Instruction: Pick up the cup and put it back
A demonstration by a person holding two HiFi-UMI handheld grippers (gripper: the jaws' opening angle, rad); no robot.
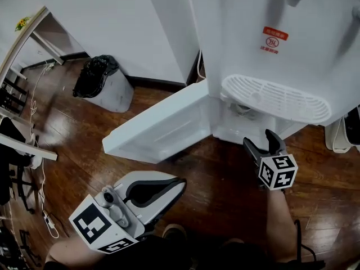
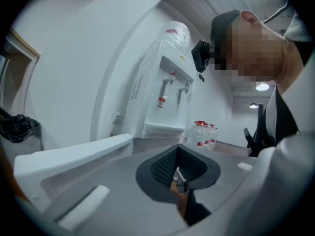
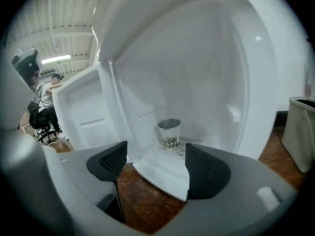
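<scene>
Looking down in the head view, you faced a white water dispenser (image 1: 253, 38) on a wooden floor (image 1: 219, 190), its lower cabinet door (image 1: 163, 125) swung open. A red label (image 1: 275, 40) on its front was too small to read. Your right gripper (image 1: 260, 138) pointed at the open cabinet. Your left gripper (image 1: 179, 183) hung low and well apart from it.

In the left gripper view, its jaws were pressed together, with nothing between them. Beyond them stood water bottles (image 2: 202, 134) with red labels, print unreadable.

In the right gripper view, the jaws were spread apart and empty. The cup (image 3: 170, 134) stood upright inside the cabinet, ahead of the jaws and apart from them. It bore a dark tree-like print and no legible writing. By my judgement nothing was done yet: grasping, lifting and returning the cup all remained.
</scene>
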